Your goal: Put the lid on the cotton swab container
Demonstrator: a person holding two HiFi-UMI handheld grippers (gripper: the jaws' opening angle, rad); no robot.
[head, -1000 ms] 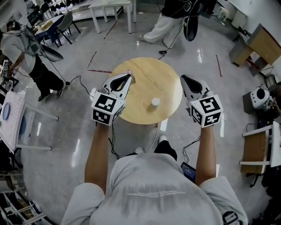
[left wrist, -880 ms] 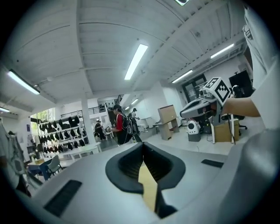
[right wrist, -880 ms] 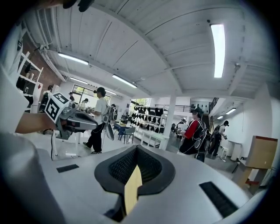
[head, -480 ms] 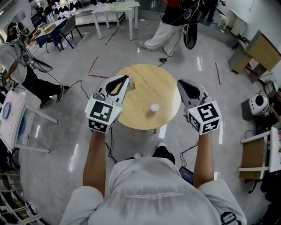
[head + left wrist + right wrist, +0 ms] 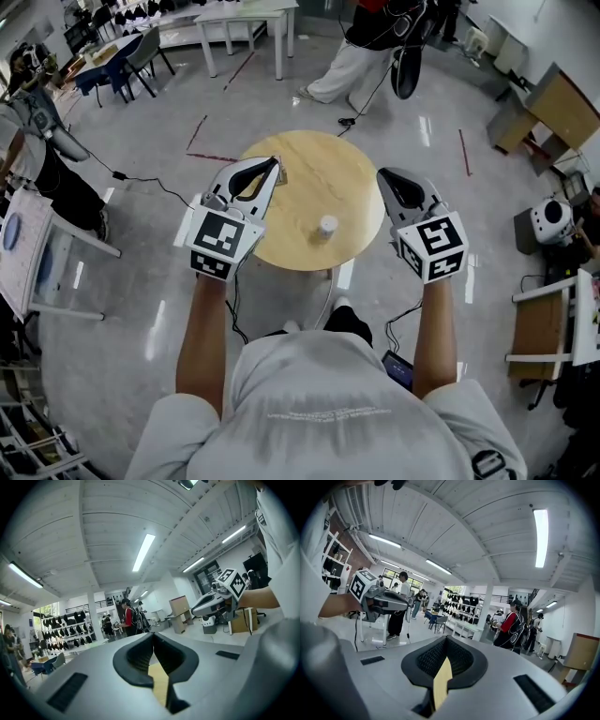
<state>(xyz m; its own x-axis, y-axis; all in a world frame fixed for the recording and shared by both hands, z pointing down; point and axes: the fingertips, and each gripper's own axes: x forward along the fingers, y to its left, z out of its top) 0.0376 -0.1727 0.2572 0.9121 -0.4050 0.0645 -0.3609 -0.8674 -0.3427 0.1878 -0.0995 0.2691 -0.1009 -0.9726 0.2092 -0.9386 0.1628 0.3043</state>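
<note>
A small white cotton swab container (image 5: 327, 227) stands upright near the middle of the round wooden table (image 5: 323, 164); its top looks white and closed, and I see no separate lid. My left gripper (image 5: 275, 166) hovers over the table's left edge, jaws shut and empty. A small flat scrap (image 5: 282, 177) lies on the table by its tip. My right gripper (image 5: 382, 175) hangs at the table's right edge, also shut with nothing in it. In the left gripper view the gripper (image 5: 153, 638) has its jaws together; in the right gripper view so does the gripper (image 5: 446, 641). The container is in neither gripper view.
The table stands on a shiny grey floor with cables (image 5: 173, 192) running over it. A person in white trousers (image 5: 349, 58) stands beyond the table, another person (image 5: 42, 141) at far left. White tables (image 5: 246, 21) stand at the back, a wooden desk (image 5: 553, 98) at right.
My left gripper has lifted slightly beside the table's left edge. The right gripper and the container have stayed where they were.
</note>
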